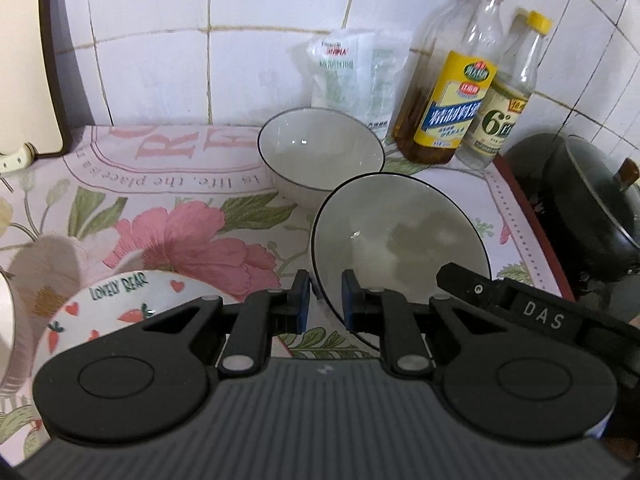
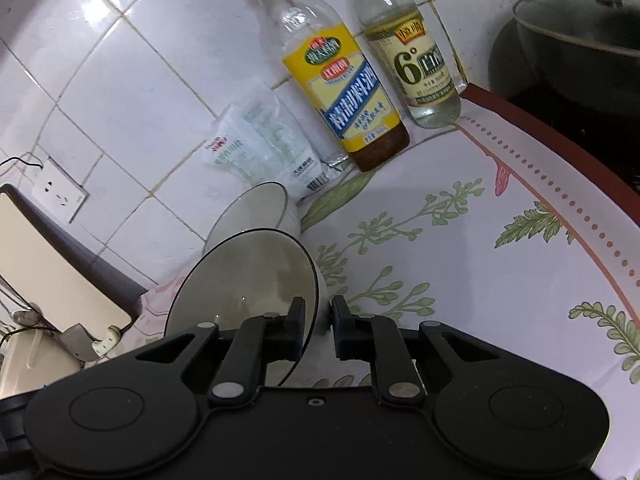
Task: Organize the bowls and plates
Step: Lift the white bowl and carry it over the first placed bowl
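Observation:
A white bowl with a dark rim (image 1: 400, 236) is tilted and held above the flowered cloth. My left gripper (image 1: 325, 300) is shut on its near rim. My right gripper (image 2: 317, 322) is shut on the rim of the same bowl (image 2: 244, 280) from the other side, and its body shows in the left wrist view (image 1: 520, 304). A second white dark-rimmed bowl (image 1: 320, 152) stands upright on the cloth behind it, also in the right wrist view (image 2: 256, 208). A "LOVELY BEAR" bowl with hearts (image 1: 120, 308) sits at lower left.
Two bottles, one yellow-labelled (image 1: 452, 92) and one of clear liquid (image 1: 504, 112), stand by the tiled wall with a white plastic bag (image 1: 352, 76). A dark wok with lid (image 1: 592, 208) is off the cloth's right edge. A pale round dish (image 1: 24, 312) lies at far left.

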Available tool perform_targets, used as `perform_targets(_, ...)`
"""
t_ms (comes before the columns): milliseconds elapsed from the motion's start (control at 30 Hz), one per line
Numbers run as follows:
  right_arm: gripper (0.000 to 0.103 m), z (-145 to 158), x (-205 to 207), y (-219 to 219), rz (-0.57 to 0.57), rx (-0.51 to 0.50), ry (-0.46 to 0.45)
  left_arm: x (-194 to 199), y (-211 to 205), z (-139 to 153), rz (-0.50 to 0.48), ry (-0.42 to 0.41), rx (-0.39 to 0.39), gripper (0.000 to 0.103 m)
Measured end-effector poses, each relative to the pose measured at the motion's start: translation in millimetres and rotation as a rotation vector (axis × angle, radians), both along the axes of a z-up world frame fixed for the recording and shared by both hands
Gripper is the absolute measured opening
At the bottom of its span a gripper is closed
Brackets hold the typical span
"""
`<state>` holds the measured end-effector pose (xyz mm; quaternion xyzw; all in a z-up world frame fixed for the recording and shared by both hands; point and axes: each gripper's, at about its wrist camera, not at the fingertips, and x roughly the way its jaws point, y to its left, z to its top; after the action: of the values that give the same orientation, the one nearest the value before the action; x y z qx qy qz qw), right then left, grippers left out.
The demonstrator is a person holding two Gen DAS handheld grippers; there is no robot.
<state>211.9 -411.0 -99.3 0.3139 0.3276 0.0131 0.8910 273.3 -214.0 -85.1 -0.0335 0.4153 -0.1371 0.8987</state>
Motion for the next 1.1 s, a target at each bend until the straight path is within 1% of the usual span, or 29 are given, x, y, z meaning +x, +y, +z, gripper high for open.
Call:
perform_targets(67, 0.018, 7.8, -3.0, 2.2, 0.008, -0.005, 0.025, -4.4, 3.8, 8.1, -0.017, -0.003, -0.004, 0.015)
perform_targets(100, 0.018, 11.0, -3.9, 3.1, 0.015, -0.005, 0.047, -6.7, 4.7, 11.3, -0.025, -0.004, 0.008, 0.015)
perform_targets(200, 0.018, 21.0, -12.6, 4.3, 0.027, 0.022, 0.039, -14.5, 11.5, 19.1, -0.032, -0.009, 0.018, 0.015)
perform_targets(333, 0.018, 37.2, -20.9, 13.5, 0.042, -0.002, 0.027, -24.6, 24.9, 29.5, -0.021, -0.002, -0.006, 0.015)
perform_targets(500, 0.018, 57.9, -28.9, 33.8, 0.079, -0.021, 0.003, -38.2, 45.2, 47.1, 0.024, -0.023, -0.001, 0.015)
perform_targets(700, 0.018, 77.8, -37.4, 64.0, 0.143, -0.033, -0.009, -55.5, 82.6, 69.1, 0.083, -0.033, -0.016, 0.015)
perform_targets(800, 0.018, 85.8, -39.7, 80.9, 0.184, -0.033, -0.016, -65.9, 101.4, 82.4, 0.108, -0.062, -0.005, 0.015)
perform_targets(933, 0.018, 97.3, -41.5, 108.2, 0.246, -0.031, -0.031, -78.2, 132.6, 98.7, 0.151, -0.095, 0.012, 0.015)
perform_targets(1100, 0.018, 106.8, -37.2, 151.1, 0.331, -0.036, -0.045, -89.4, 174.5, 106.5, 0.229, -0.119, 0.022, 0.015)
